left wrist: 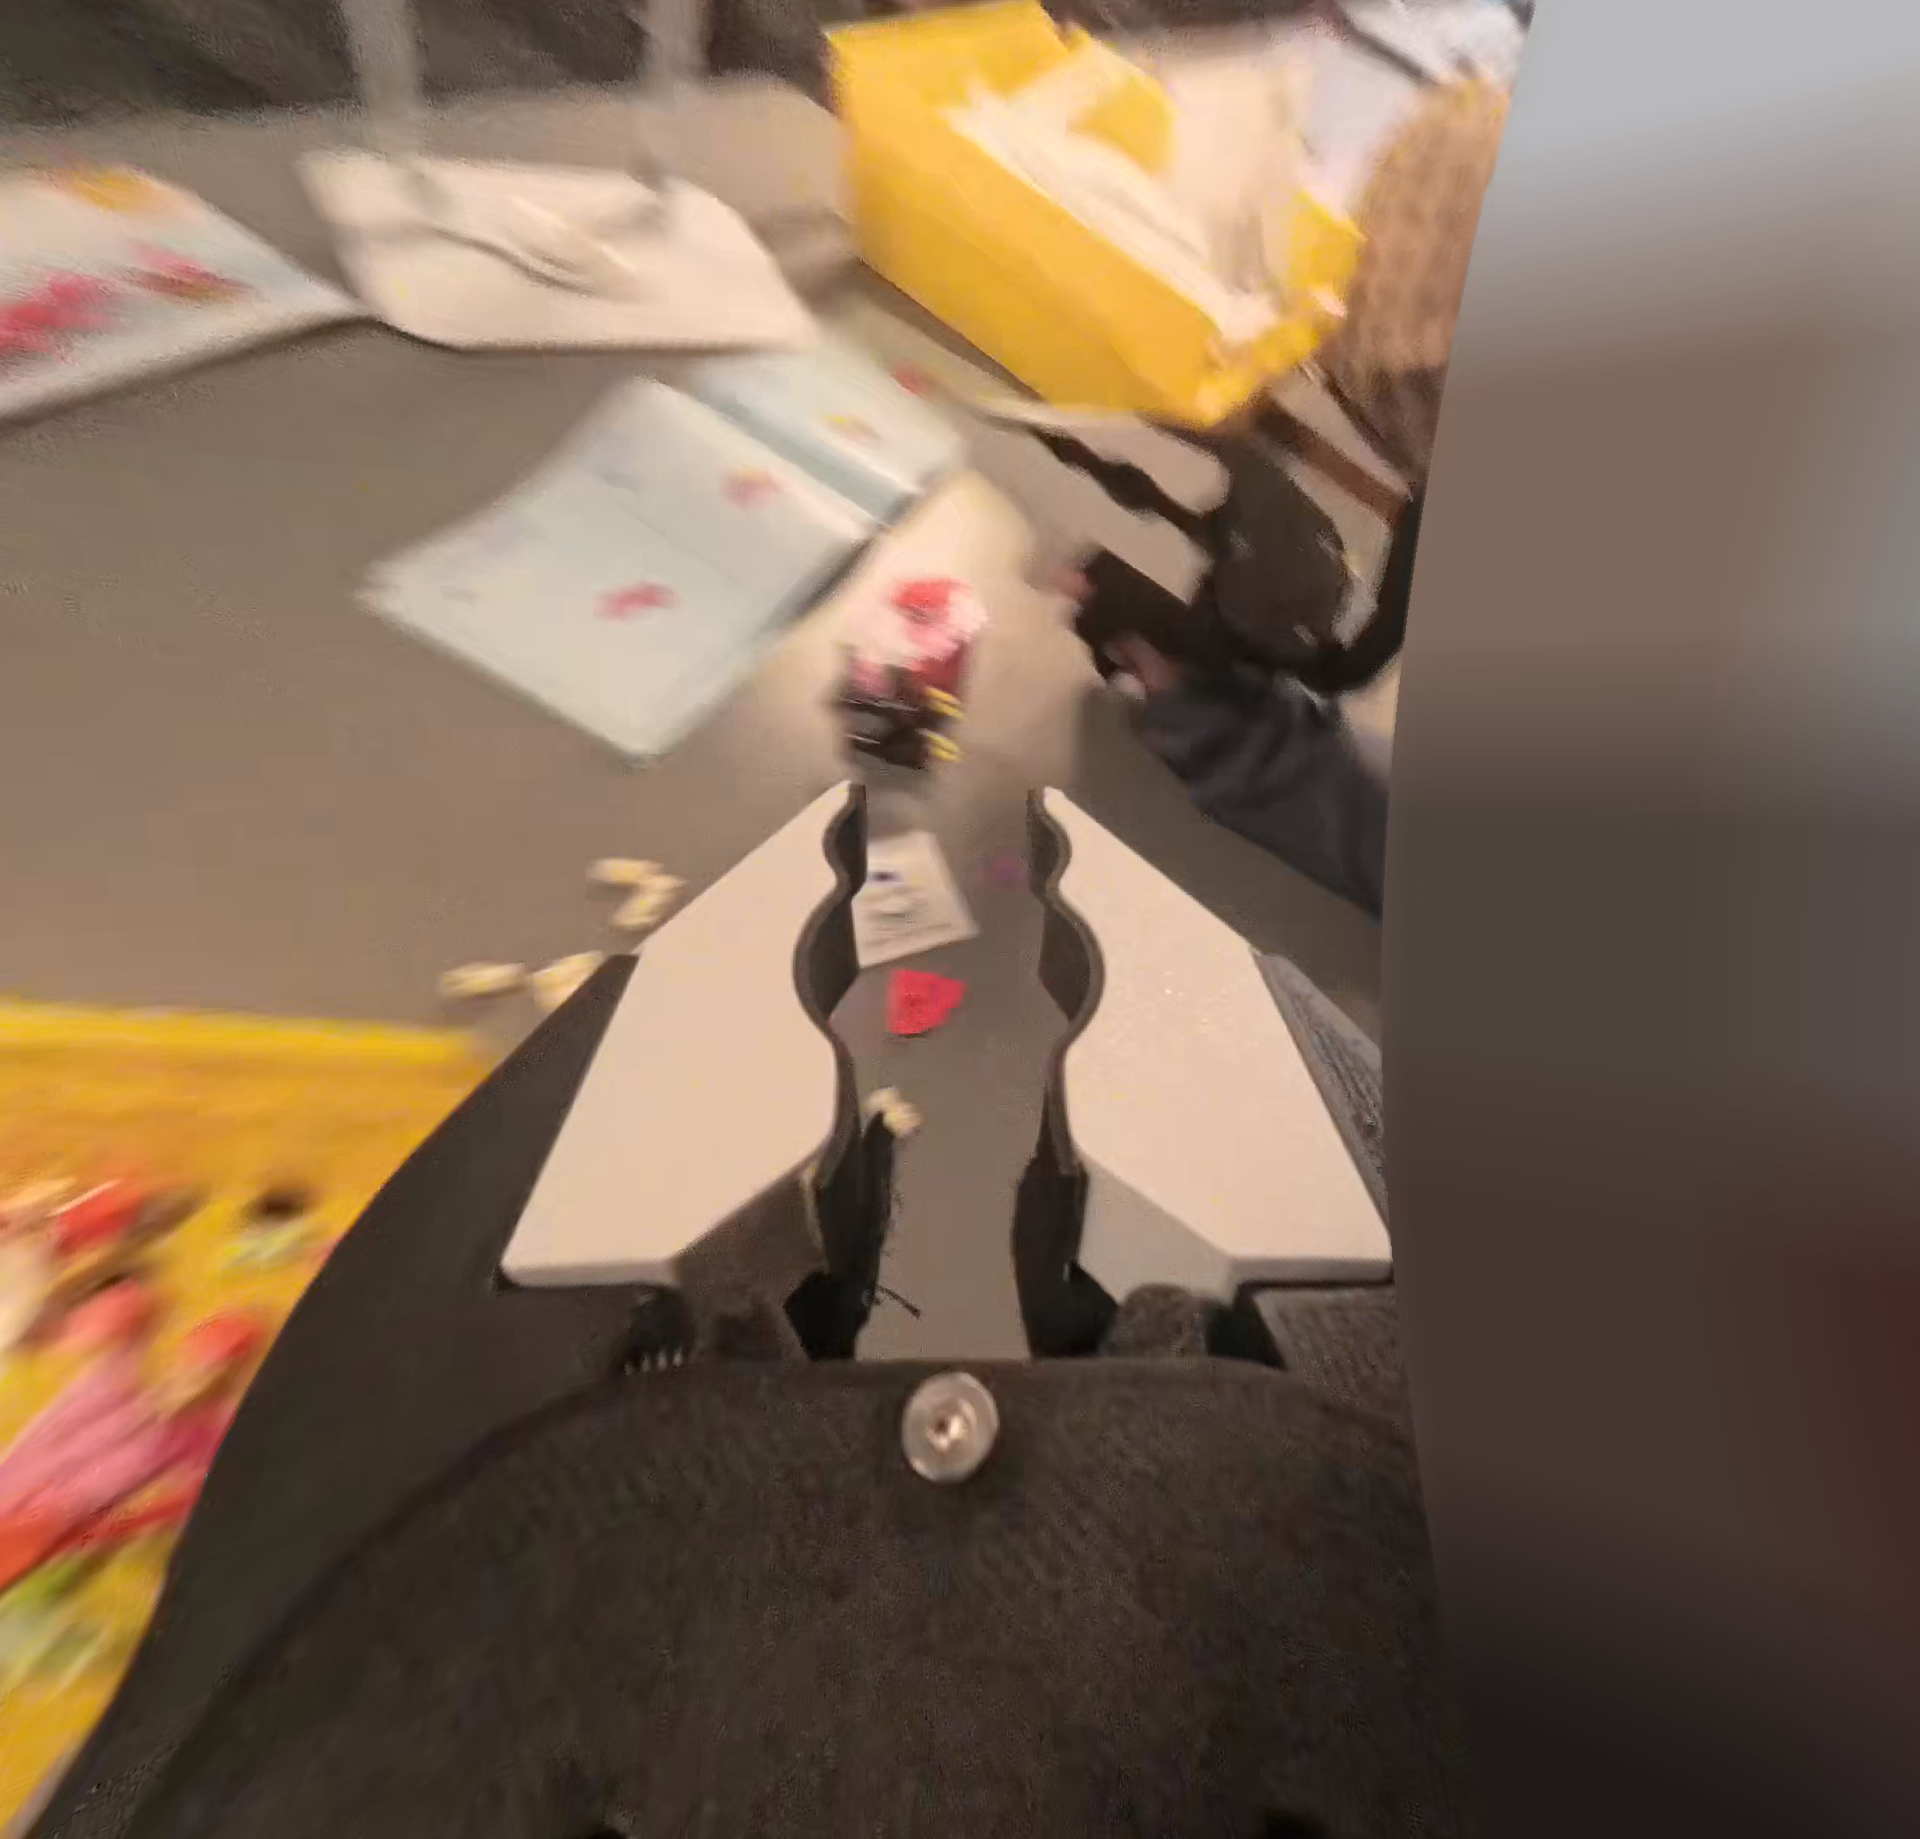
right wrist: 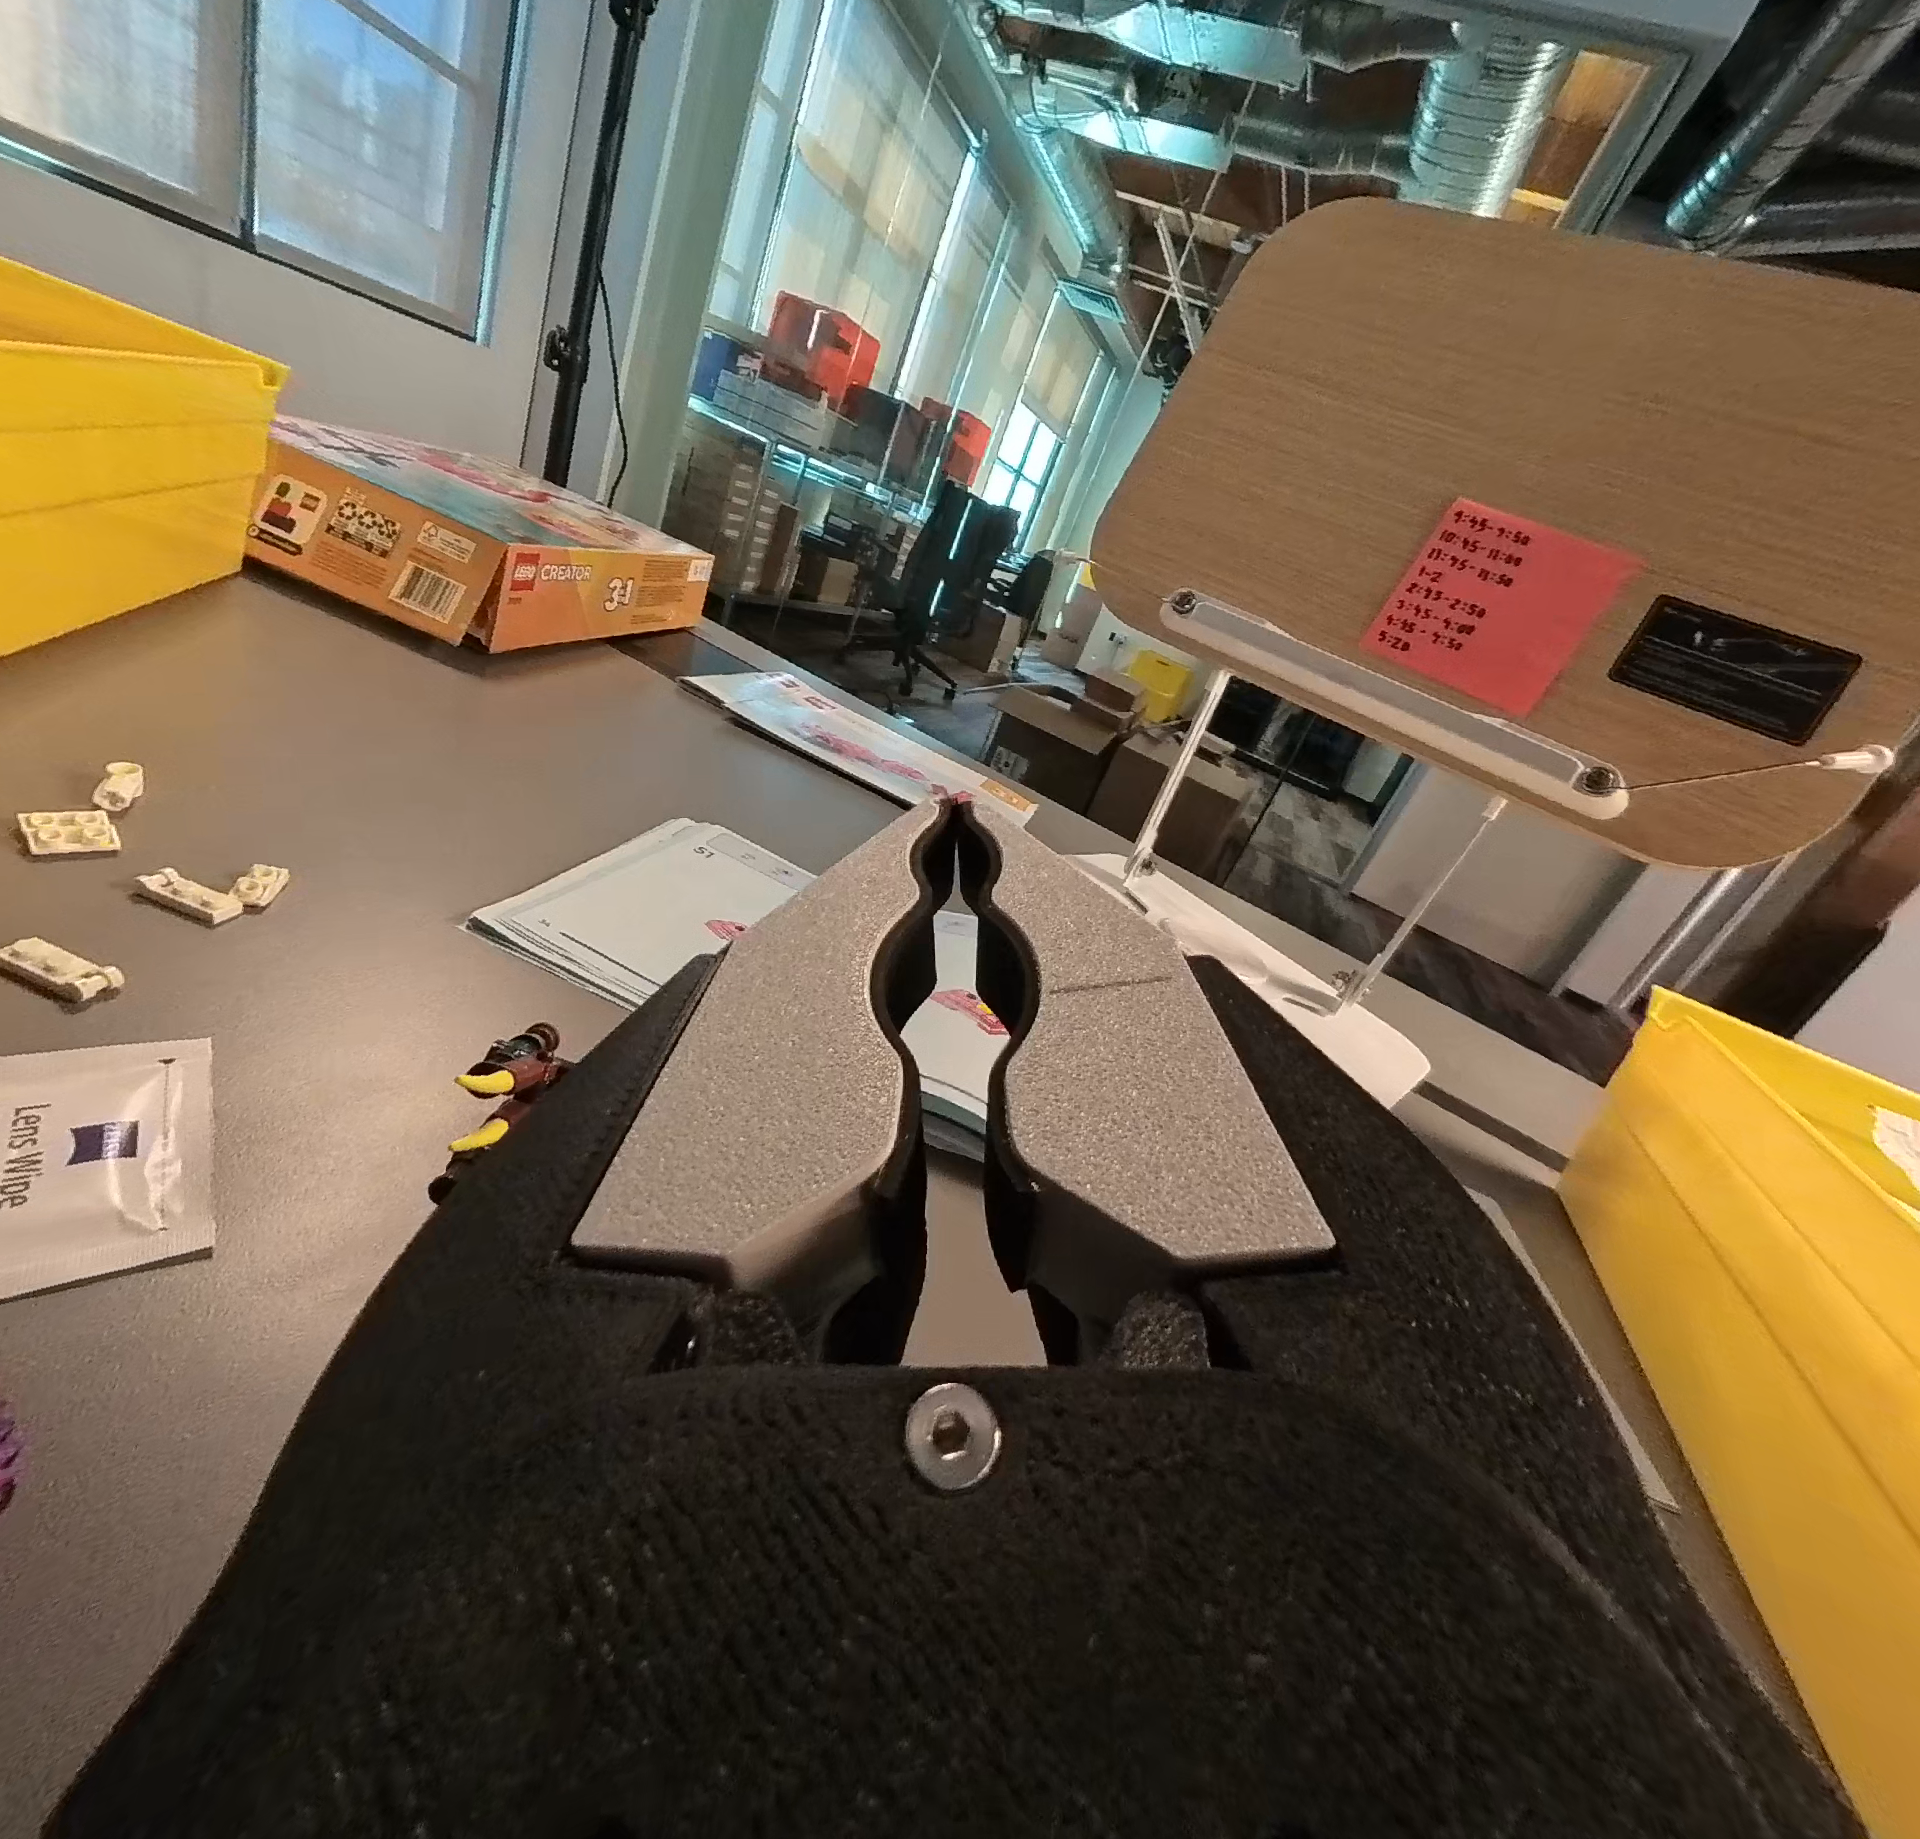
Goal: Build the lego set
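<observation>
Left wrist view is smeared, right wrist view sharp. Grey bench (right wrist: 416, 750) carries everything: yellow bins (right wrist: 125, 459) at its far left edge and another bin (right wrist: 1766, 1322) at the right edge, an orange toy box (right wrist: 468, 553) lying flat beside the far bins, and a wooden board (right wrist: 1455, 501) on a clear stand near the far right edge with a pink note (right wrist: 1496, 600) stuck on it. An open booklet (right wrist: 644, 906) lies mid-bench just ahead of the right gripper (right wrist: 954, 815), a second booklet (right wrist: 831, 729) at the far edge, and a white sachet (right wrist: 94, 1166) at the near left. Right gripper is clenched, tips meeting; a pink speck shows at them, but I can't tell if it is pinched or just booklet print behind. Left gripper (left wrist: 948, 797) is released, jaws apart, nothing between the pads; bench, the sachet and a red piece (left wrist: 920, 1000) show through the gap. A small toy build (left wrist: 914, 667), red, pink and black with yellow bits, stands straight ahead just beyond the left tips, long axis running away from them. In the right wrist view it sits against that gripper's left flank, behind its tips, so the left gripper looks better lined up. Cream bricks (right wrist: 68, 833) are scattered toward the left edge. Room: big windows, bare ceiling ducts, shelving with red crates, office chairs.
</observation>
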A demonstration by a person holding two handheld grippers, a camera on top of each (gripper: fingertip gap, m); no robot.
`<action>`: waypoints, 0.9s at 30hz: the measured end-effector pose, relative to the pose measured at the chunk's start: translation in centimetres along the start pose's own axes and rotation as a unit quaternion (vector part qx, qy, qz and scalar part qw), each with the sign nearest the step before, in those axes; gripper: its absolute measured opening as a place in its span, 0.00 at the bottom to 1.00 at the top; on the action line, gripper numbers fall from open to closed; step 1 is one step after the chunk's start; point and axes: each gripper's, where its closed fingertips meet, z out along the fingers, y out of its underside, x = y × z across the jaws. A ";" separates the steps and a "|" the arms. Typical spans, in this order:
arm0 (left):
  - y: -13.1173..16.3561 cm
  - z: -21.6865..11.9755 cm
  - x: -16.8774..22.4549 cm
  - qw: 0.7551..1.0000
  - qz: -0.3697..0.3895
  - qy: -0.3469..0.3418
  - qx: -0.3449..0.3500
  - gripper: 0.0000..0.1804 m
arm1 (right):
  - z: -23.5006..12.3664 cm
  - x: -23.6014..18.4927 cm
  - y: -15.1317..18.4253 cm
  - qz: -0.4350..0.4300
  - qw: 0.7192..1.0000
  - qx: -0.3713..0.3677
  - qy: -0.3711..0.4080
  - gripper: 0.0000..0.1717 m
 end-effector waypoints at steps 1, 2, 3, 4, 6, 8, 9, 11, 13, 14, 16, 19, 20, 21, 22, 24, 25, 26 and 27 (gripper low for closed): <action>-0.9 -2.2 -2.1 0.999 -0.014 -0.036 0.013 0.16 | 0.0 -0.1 0.0 -0.001 1.000 -0.001 -0.001 0.00; -1.1 -4.0 -4.5 0.997 -0.030 -0.075 0.007 0.16 | 0.1 -0.2 0.0 -0.003 1.000 -0.001 -0.002 0.00; -0.9 -5.3 -7.0 0.992 -0.044 -0.116 -0.014 0.17 | 0.1 -0.3 0.0 -0.004 1.000 -0.001 -0.003 0.00; -0.3 -6.3 -9.4 0.986 -0.053 -0.152 -0.044 0.17 | 0.1 -0.3 0.0 -0.006 1.000 -0.002 -0.004 0.00; 1.6 -7.0 -13.4 0.971 -0.070 -0.195 -0.118 0.16 | 0.1 -0.4 0.1 -0.008 1.000 -0.003 -0.005 0.00; 3.2 -6.4 -16.3 0.961 -0.073 -0.203 -0.174 0.14 | 0.2 -0.5 0.1 -0.008 1.000 -0.005 -0.006 0.00; 4.0 -5.5 -17.3 0.959 -0.072 -0.194 -0.192 0.11 | 0.2 -0.5 0.2 -0.007 1.000 -0.005 -0.008 0.00; 5.8 -4.0 -19.4 0.953 -0.083 -0.186 -0.226 0.10 | 0.2 -0.7 0.2 -0.006 1.000 -0.007 -0.012 0.00; 7.9 -3.1 -21.7 0.939 -0.103 -0.199 -0.262 0.10 | 0.2 -0.8 0.3 -0.008 1.000 -0.008 -0.016 0.00; 8.7 -2.8 -22.3 0.934 -0.114 -0.199 -0.274 0.10 | 0.2 -0.9 0.3 -0.008 1.000 -0.008 -0.018 0.00; 9.7 -2.4 -23.5 0.925 -0.135 -0.208 -0.288 0.10 | 0.2 -1.0 0.3 -0.009 1.000 -0.009 -0.021 0.00; 10.3 -2.1 -24.7 0.916 -0.169 -0.222 -0.288 0.12 | 0.3 -1.4 0.5 -0.006 0.999 -0.013 -0.032 0.00; 10.5 -2.2 -25.1 0.913 -0.172 -0.228 -0.291 0.15 | 0.4 -1.5 0.6 -0.006 0.999 -0.016 -0.034 0.00; 10.6 -2.2 -25.2 0.911 -0.175 -0.230 -0.293 0.16 | 0.4 -1.5 0.6 -0.007 0.999 -0.016 -0.036 0.00; 10.6 -2.2 -25.3 0.911 -0.177 -0.229 -0.292 0.16 | 0.4 -1.6 0.5 -0.008 0.999 -0.015 -0.038 0.00; 10.7 -2.3 -25.2 0.909 -0.173 -0.228 -0.302 0.16 | 0.4 -1.7 0.5 -0.009 0.999 -0.015 -0.040 0.00; 10.9 -2.4 -25.0 0.906 -0.168 -0.230 -0.314 0.16 | 0.4 -1.7 0.5 -0.009 0.999 -0.015 -0.040 0.00; 11.1 -2.7 -24.9 0.900 -0.164 -0.232 -0.330 0.17 | 0.4 -1.7 0.5 -0.009 0.999 -0.015 -0.041 0.00; 11.4 -3.1 -24.7 0.893 -0.162 -0.236 -0.348 0.19 | 0.4 -1.8 0.5 -0.008 0.999 -0.015 -0.041 0.00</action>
